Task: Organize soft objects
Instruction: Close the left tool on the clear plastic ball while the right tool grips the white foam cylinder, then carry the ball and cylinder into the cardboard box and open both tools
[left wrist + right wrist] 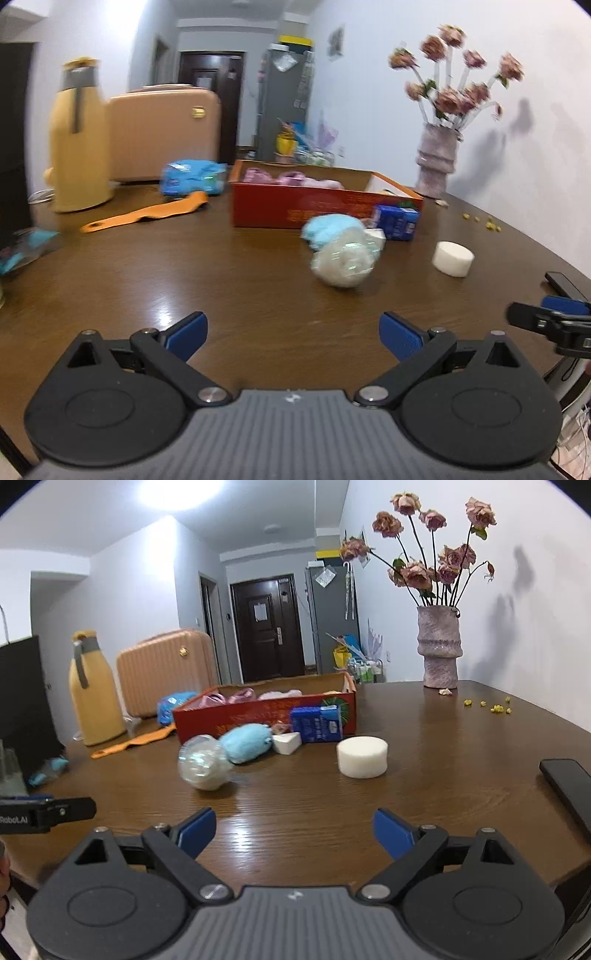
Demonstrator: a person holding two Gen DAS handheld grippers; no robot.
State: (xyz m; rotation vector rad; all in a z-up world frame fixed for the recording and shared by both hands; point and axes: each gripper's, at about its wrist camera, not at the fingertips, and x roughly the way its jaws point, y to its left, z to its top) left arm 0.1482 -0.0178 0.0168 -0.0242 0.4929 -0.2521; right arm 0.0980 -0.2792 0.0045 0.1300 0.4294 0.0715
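Approach step: both tools, left tool (293, 334) and right tool (294, 830), are wide open and empty; next, grasp white sponge (362, 757) before red box (266, 710).

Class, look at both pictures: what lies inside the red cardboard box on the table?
Inside the red box, pink and purple soft fabric items show above the rim. The box's front wall hides their lower parts and the box floor, so anything beneath them cannot be seen.

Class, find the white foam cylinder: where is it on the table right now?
In the right wrist view the white foam cylinder stands alone on the brown table, ahead of the open right gripper, just right of the blue carton that fronts the red box.
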